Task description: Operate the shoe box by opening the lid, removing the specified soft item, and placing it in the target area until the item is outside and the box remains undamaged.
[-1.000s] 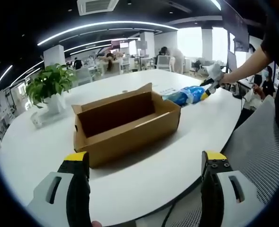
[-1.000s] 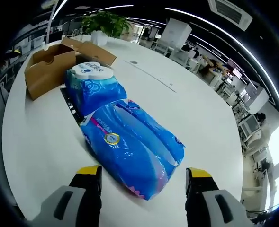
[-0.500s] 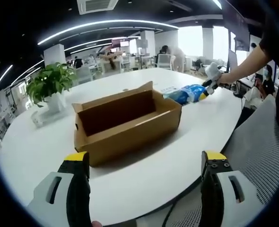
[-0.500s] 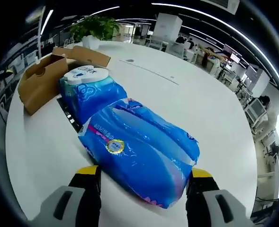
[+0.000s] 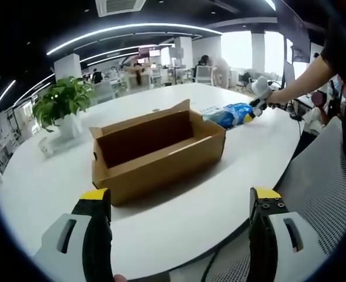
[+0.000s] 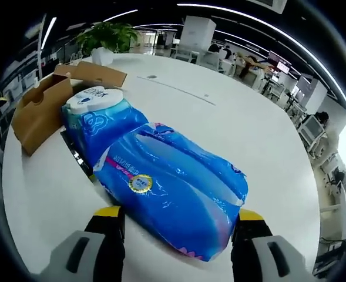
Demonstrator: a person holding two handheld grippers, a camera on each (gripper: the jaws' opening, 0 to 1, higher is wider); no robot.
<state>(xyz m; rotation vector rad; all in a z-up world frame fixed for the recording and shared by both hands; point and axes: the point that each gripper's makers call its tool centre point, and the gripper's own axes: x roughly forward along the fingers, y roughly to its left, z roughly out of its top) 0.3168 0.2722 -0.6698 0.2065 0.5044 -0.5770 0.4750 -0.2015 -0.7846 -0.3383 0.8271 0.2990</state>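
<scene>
The open brown cardboard shoe box [image 5: 155, 153] stands mid-table, its lid flap raised at the far side. My left gripper [image 5: 180, 202] hovers open in front of it, holding nothing. Beyond the box lies the soft blue plastic pack [image 5: 231, 114], where a person's arm holds my right gripper [image 5: 259, 98]. In the right gripper view the blue pack [image 6: 173, 185] lies on the white table between the wide-apart jaws of my right gripper [image 6: 178, 217], which is open. A second blue pack with a round white lid [image 6: 96, 117] rests behind it, beside the box [image 6: 37, 108].
A potted plant [image 5: 64, 106] stands at the table's back left and shows again as the plant [image 6: 105, 35]. A dark strip [image 6: 76, 155] runs under the packs. The round white table [image 5: 231, 194] ends near me, with a grey chair back [image 5: 325, 188] at right. Desks and people fill the office behind.
The right gripper has moved forward, so the blue pack now reaches in between its jaws. The left gripper and the box have not moved.
</scene>
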